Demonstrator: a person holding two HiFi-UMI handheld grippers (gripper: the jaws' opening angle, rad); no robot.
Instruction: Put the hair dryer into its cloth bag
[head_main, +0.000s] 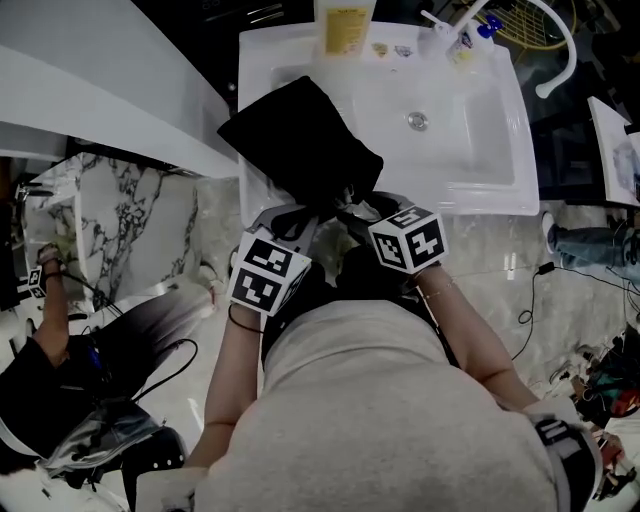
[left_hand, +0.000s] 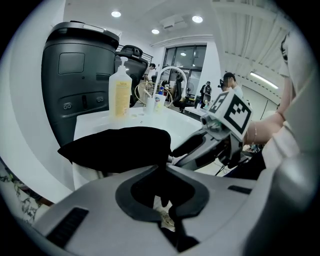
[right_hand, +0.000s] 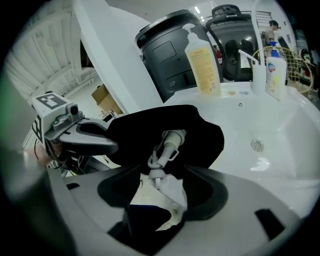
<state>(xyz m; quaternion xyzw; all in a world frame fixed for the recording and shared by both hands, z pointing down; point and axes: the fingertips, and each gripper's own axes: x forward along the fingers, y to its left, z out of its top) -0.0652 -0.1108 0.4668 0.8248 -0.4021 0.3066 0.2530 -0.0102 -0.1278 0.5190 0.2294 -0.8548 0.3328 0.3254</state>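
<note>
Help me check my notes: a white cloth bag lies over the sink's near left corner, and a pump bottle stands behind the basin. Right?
Not quite: the cloth bag is black, not white, as the head view shows. It does lie over the near left corner of the sink, with a pump bottle behind the basin.

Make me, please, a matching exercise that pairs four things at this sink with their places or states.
1 black cloth bag
2 yellow pump bottle
3 drain
4 right gripper

A on the sink's back rim
B in the sink's floor
C draped over the sink's front left corner
D jaws apart

Pairs: 1-C, 2-A, 3-B, 4-D.
</note>
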